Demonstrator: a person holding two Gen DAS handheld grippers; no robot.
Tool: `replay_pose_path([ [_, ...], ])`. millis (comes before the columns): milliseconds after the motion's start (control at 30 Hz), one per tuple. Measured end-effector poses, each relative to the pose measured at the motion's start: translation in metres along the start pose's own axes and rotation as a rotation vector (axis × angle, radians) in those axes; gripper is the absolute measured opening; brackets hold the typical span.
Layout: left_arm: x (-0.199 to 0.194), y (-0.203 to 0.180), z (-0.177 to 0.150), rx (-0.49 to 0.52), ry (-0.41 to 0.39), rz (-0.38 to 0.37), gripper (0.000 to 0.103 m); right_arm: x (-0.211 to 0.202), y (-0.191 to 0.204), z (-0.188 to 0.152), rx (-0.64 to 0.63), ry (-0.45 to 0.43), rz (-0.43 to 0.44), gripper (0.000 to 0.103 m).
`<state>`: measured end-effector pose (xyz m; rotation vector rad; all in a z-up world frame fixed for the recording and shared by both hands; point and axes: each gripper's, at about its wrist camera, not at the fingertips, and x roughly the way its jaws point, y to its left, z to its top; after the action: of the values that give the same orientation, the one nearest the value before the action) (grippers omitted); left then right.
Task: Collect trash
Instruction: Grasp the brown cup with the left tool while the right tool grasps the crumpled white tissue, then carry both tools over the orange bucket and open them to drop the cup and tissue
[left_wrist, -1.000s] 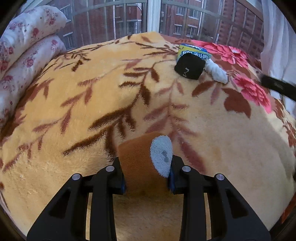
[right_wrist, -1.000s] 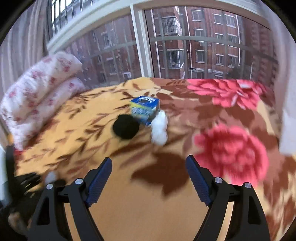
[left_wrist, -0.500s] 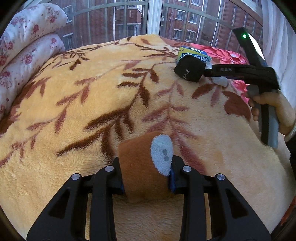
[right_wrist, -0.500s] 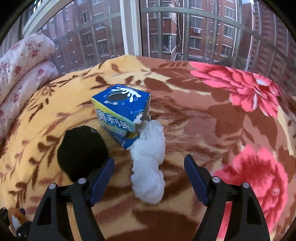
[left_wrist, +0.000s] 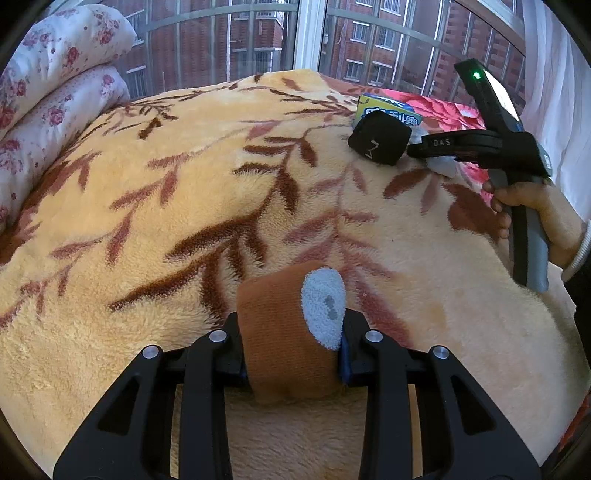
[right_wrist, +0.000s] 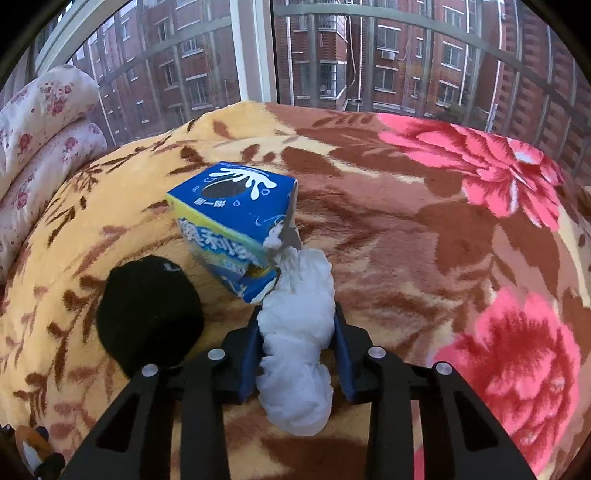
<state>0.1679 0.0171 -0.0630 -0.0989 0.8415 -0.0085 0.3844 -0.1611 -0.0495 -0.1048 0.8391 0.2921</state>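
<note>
Our bed by the barred window

We see a plush floral blanket (right_wrist: 424, 229) covering the bed, folded rose-print quilts (left_wrist: 48, 96) at its left edge, and daylight through the window (right_wrist: 332, 55) facing red-brick apartment blocks.

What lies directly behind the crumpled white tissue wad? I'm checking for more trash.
Behind the crumpled white tissue wad lies a torn blue cardboard carton, touching it. The carton's inside cannot be seen.
</note>
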Motion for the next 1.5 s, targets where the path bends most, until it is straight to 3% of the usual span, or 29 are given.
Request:
replay_pose_path([
  [533, 0.000, -0.001, -0.001, 0.000, -0.009, 0.013, 0.032, -0.069, -0.008, -0.077, 0.048, 0.076, 0.027, 0.035],
  [833, -0.022, 0.003, -0.009, -0.006, -0.040, -0.041, 0.032, -0.172, 0.012, -0.155, 0.059, -0.036, 0.115, 0.035],
  [967, -0.065, -0.010, -0.036, 0.058, -0.040, -0.088, 0.032, -0.233, 0.032, -0.204, -0.006, -0.113, 0.134, 0.035],
  [1133, -0.132, -0.037, -0.087, 0.191, -0.086, -0.131, 0.032, -0.286, 0.054, -0.264, -0.047, -0.141, 0.194, 0.035],
  [1333, -0.162, -0.040, -0.139, 0.209, -0.032, -0.165, 0.032, -0.315, 0.075, -0.327, -0.048, -0.102, 0.279, 0.035],
  [1500, -0.159, -0.041, -0.179, 0.265, 0.035, -0.154, 0.032, -0.310, 0.096, -0.371, -0.118, -0.015, 0.278, 0.035],
])
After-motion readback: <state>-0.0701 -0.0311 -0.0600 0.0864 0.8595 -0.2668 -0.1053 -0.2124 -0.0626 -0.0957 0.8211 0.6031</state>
